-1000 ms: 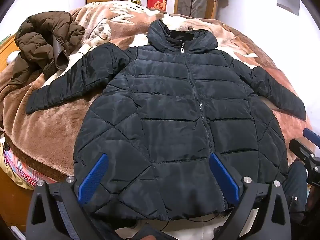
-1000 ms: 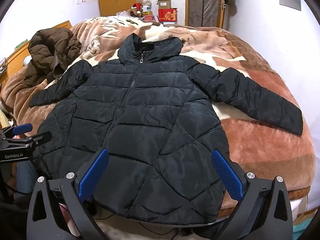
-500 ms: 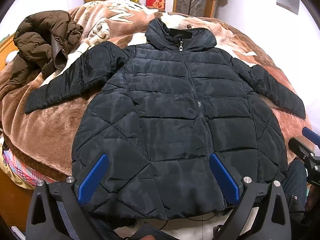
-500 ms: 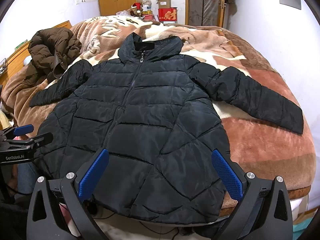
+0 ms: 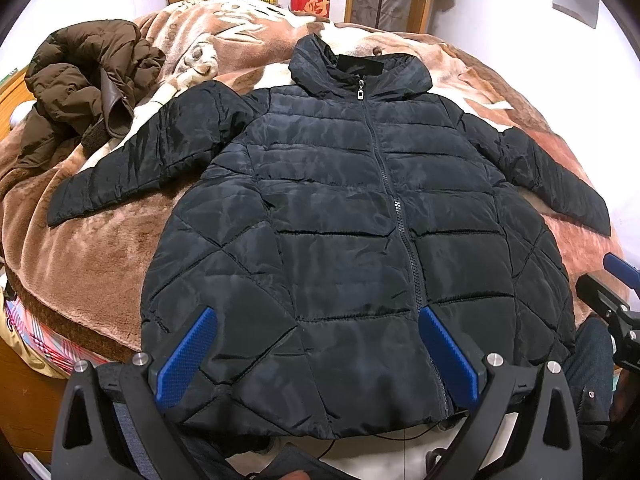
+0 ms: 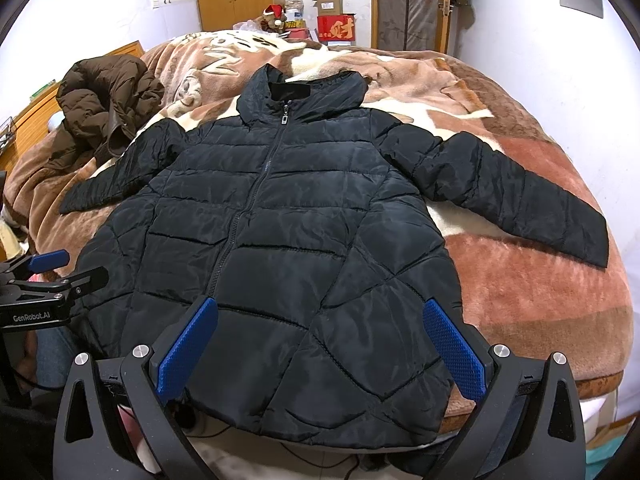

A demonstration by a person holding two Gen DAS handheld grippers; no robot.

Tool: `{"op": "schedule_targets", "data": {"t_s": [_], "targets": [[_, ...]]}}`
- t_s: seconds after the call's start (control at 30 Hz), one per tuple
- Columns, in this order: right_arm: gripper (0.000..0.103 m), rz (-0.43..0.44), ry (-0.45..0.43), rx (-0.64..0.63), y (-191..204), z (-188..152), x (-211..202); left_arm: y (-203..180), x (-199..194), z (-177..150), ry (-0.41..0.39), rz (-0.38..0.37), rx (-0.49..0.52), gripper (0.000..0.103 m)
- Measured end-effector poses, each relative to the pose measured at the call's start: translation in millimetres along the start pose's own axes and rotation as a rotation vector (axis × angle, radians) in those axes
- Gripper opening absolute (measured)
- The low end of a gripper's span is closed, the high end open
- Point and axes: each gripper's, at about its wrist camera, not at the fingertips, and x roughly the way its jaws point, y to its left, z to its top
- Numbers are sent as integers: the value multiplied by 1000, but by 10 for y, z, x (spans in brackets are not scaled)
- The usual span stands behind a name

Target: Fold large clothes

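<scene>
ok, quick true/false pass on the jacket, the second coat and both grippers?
1. The black quilted puffer jacket lies zipped, front up, on the brown plush blanket. True.
2. Both sleeves are folded across the chest. False: both spread outward.
3. The left gripper is shut on the hem. False: open, holding nothing.
4. The right gripper is open. True.
5. A brown padded coat lies crumpled beside the jacket. True.

Black quilted jacket (image 5: 340, 232), brown coat (image 5: 80, 88) — tan-and-cream blanket (image 5: 92, 248)
</scene>
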Motion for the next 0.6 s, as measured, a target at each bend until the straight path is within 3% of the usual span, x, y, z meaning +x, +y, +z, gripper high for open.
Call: {"op": "schedule_targets", "data": {"t_s": [0.6], "targets": [[103,2,1,-1,8,10,-2,-62,38,-48,14,-13,7,102]]}}
